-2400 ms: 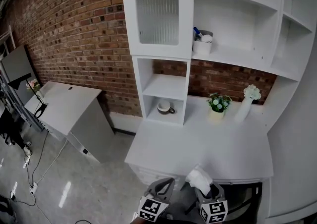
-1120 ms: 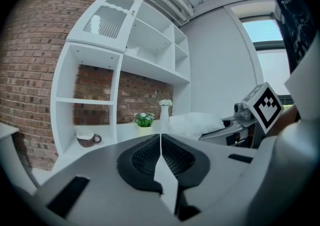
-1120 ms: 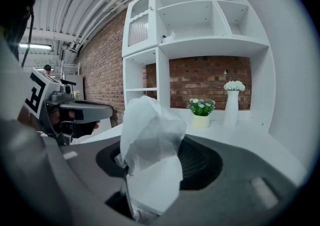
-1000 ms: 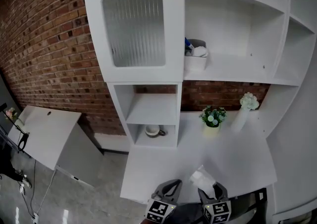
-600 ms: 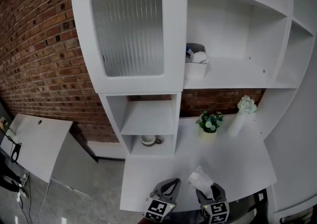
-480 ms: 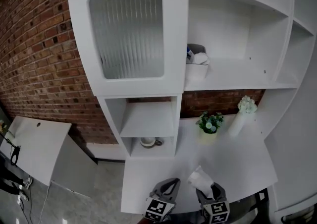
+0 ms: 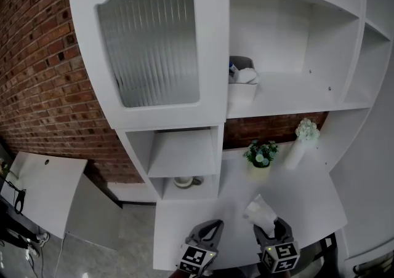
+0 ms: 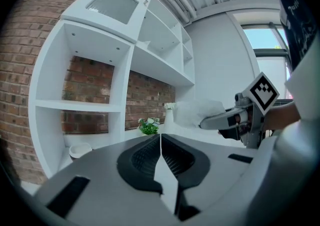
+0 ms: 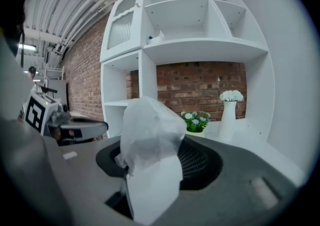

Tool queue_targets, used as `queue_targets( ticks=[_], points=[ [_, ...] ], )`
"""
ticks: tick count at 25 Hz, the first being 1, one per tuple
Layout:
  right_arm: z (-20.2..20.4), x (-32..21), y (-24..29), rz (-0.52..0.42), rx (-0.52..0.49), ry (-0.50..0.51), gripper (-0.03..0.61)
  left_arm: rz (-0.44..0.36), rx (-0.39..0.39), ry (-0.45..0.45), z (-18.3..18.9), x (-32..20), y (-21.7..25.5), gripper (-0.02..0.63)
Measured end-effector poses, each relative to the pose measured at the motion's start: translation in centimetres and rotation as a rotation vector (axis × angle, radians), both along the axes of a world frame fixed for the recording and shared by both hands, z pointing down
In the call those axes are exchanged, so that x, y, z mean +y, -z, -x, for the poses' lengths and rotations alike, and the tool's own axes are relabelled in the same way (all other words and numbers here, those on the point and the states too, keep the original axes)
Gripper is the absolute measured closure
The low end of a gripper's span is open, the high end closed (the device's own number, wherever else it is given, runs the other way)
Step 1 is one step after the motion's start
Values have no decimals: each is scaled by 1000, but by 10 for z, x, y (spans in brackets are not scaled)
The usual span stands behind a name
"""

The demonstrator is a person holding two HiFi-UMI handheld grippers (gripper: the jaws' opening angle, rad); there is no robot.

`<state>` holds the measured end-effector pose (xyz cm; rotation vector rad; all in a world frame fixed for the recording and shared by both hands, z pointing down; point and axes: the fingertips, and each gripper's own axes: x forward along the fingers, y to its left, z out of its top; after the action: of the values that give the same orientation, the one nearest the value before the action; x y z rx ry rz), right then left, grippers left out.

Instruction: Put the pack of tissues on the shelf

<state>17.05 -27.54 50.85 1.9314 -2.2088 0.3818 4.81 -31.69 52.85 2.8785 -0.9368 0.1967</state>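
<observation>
The pack of tissues (image 7: 260, 213) is white, with a loose tissue sticking up from its top. My right gripper (image 7: 271, 229) is shut on it, low over the front of the white desk (image 7: 197, 221). In the right gripper view the pack (image 9: 150, 145) fills the space between the jaws. My left gripper (image 7: 208, 232) hangs beside it on the left, shut with nothing held; its jaws (image 8: 160, 140) meet in a thin line. The open shelf (image 7: 289, 93) lies above and beyond both grippers.
A white tub (image 7: 242, 86) with items stands at the shelf's left end. A ribbed-glass cabinet door (image 7: 151, 46) is to its left. A potted plant (image 7: 260, 154) and a white vase (image 7: 298, 141) stand on the desk below. A cup (image 7: 183, 181) sits in the lower cubby.
The shelf unit has come closer and fills more of the head view. My right gripper has moved right and up a little with the tissue pack. The left gripper stays shut.
</observation>
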Motion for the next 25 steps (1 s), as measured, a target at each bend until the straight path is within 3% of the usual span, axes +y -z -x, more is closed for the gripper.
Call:
queue_targets(
  ticks=[3, 19, 25],
  points=[
    [-17, -9, 30, -39, -69, 1, 342, 2, 9, -2, -6, -3, 1, 600],
    [-74, -55, 168, -165, 71, 10, 343, 14, 15, 4, -39, -15, 11, 600],
    [-80, -71, 226, -274, 128, 47, 344, 4, -12, 21, -43, -17, 3, 600]
  ],
)
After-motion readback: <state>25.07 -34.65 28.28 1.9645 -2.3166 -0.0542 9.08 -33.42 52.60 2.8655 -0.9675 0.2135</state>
